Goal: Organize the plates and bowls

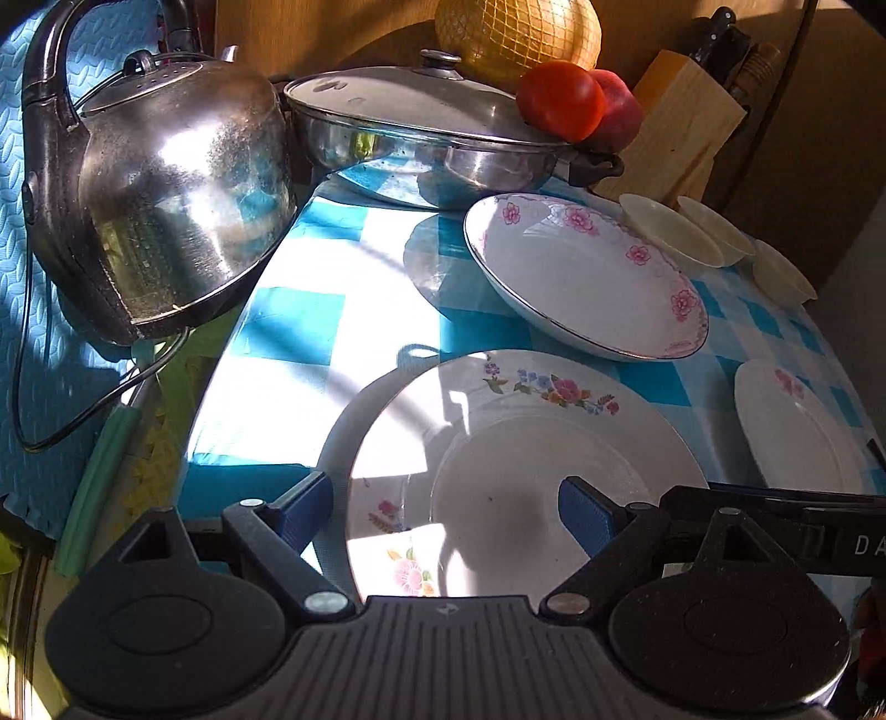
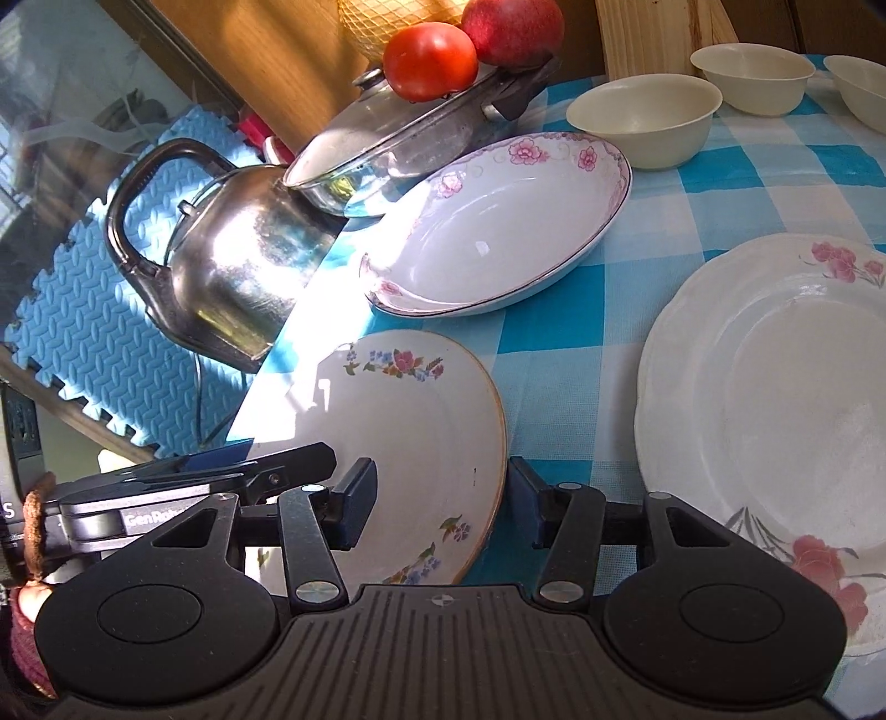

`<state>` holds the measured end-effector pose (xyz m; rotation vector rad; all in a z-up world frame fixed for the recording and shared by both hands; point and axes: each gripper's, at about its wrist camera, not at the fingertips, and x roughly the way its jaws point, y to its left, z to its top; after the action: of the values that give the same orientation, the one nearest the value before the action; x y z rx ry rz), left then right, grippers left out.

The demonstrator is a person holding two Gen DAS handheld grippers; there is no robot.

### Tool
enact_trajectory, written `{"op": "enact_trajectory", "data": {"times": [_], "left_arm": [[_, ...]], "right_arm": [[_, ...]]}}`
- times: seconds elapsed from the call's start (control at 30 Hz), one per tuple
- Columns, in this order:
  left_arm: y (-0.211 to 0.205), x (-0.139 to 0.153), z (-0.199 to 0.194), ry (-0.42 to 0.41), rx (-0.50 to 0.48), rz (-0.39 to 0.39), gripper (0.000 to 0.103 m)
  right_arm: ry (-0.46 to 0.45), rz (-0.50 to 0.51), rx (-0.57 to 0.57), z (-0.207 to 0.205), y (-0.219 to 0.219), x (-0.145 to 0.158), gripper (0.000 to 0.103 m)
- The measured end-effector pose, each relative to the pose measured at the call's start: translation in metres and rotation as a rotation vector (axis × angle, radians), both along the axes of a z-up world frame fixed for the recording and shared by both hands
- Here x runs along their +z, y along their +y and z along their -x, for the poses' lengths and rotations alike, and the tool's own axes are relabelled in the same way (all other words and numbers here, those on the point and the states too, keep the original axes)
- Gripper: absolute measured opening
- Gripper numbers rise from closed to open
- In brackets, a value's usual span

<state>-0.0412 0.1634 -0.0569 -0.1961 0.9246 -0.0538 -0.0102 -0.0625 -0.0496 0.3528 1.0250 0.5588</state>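
Both grippers — left (image 1: 443,512), right (image 2: 437,501) — straddle the flowered plate's (image 2: 410,443) opposite edges, jaws apart, on the checked tablecloth (image 2: 653,183).

Sunlit checked tablecloth (image 2: 653,310); wooden wall (image 1: 310,27)

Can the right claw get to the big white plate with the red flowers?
Probably yes. The right claw is open, straddling the edge of the gold-rimmed plate, not clamped on it. The red-flower plate lies just beside it on the checked cloth, with nothing on it or between them.
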Motion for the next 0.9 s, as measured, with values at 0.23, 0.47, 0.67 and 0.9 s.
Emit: {"op": "enact_trajectory", "data": {"times": [0.23,0.47,0.67,0.9], "left_arm": [[-0.008,0.001,-0.003,0.001,0.005,-0.017,0.083],[-0.012,0.0,-0.002,0.0,0.015,-0.049,0.082],[-0.021,-0.002,-0.001,-0.005,0.007,-0.118,0.083],[-0.022,-0.003,-0.002,-0.008,0.01,-0.126,0.083]], "right_arm": [[0.014,-0.018,-0.014,-0.002,-0.002,0.0,0.055],[-0.043,0.066,0.014,0.004,0.005,0.003,0.048],[-0.098,0.135,0.018,0.007,0.012,0.004,0.046],[-0.178,0.228,0.045,0.016,0.024,0.004,0.047]]}}
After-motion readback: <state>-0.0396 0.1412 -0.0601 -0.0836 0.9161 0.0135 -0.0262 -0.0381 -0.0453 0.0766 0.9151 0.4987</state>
